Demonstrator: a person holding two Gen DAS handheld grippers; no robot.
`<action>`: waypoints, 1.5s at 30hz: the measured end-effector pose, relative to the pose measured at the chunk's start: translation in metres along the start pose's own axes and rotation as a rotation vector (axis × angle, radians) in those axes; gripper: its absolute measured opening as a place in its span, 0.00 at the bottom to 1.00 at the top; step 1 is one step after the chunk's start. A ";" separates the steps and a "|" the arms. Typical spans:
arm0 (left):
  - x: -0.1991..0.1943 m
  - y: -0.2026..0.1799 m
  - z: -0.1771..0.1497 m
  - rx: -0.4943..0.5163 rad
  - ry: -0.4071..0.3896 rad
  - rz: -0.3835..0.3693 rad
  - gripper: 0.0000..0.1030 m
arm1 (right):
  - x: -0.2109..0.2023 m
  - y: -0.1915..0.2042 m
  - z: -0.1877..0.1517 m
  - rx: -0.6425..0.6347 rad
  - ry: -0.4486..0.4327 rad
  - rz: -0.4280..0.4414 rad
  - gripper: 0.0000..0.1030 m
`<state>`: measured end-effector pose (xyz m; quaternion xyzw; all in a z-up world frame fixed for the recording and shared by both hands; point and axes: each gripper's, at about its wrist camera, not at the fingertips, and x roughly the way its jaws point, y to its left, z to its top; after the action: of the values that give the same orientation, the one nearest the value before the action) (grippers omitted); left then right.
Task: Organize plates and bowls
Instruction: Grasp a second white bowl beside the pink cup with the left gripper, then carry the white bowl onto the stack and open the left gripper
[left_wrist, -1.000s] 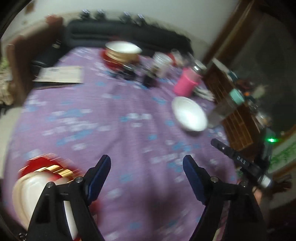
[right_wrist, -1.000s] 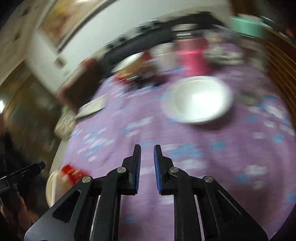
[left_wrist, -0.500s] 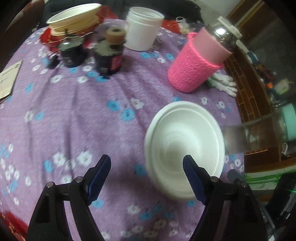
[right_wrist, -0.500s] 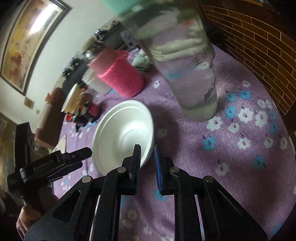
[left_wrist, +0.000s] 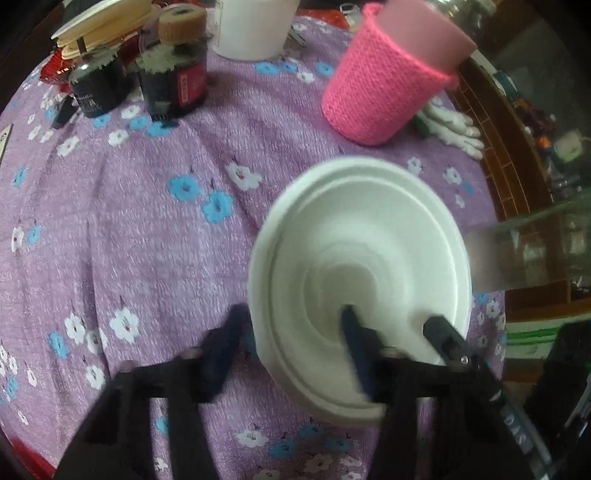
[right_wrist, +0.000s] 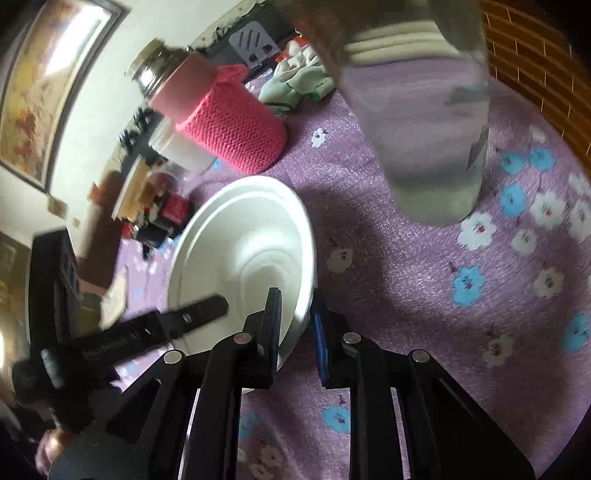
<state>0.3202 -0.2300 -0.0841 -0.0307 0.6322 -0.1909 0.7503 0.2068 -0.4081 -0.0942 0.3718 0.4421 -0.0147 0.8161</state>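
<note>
A white foam bowl (left_wrist: 369, 258) sits upright on the purple flowered tablecloth (left_wrist: 129, 240). My left gripper (left_wrist: 288, 339) straddles its near left rim, one finger outside on the cloth and the other inside the bowl. Its jaws are closing and the pads still stand clear of the rim. In the right wrist view the bowl (right_wrist: 240, 251) has its near right rim between the fingers of my right gripper (right_wrist: 297, 321), which is shut on it. One finger (right_wrist: 199, 314) of the left gripper reaches over the bowl there.
A bottle in a pink knitted sleeve (left_wrist: 391, 74), a white tub (left_wrist: 251, 26) and two dark jars (left_wrist: 173, 74) stand behind the bowl. Stacked bowls (left_wrist: 107, 22) sit far left. A clear glass jar (right_wrist: 424, 129) stands close on the right, with white gloves (left_wrist: 454, 125) nearby.
Both grippers swept across the table and came down onto the white bowl. The left jaws have narrowed around its rim. The right jaws now pinch the opposite rim.
</note>
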 end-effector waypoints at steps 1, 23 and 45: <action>0.001 0.000 -0.002 0.002 0.008 0.000 0.29 | 0.000 -0.002 0.000 0.009 0.000 0.008 0.16; -0.259 0.126 -0.212 0.049 -0.226 0.253 0.16 | -0.114 0.177 -0.178 -0.361 0.094 0.349 0.13; -0.248 0.298 -0.333 -0.183 -0.149 0.283 0.35 | -0.057 0.301 -0.349 -0.812 0.251 0.225 0.15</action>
<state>0.0424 0.1911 -0.0038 -0.0240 0.5875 -0.0223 0.8086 0.0299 0.0085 0.0101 0.0657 0.4644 0.2943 0.8327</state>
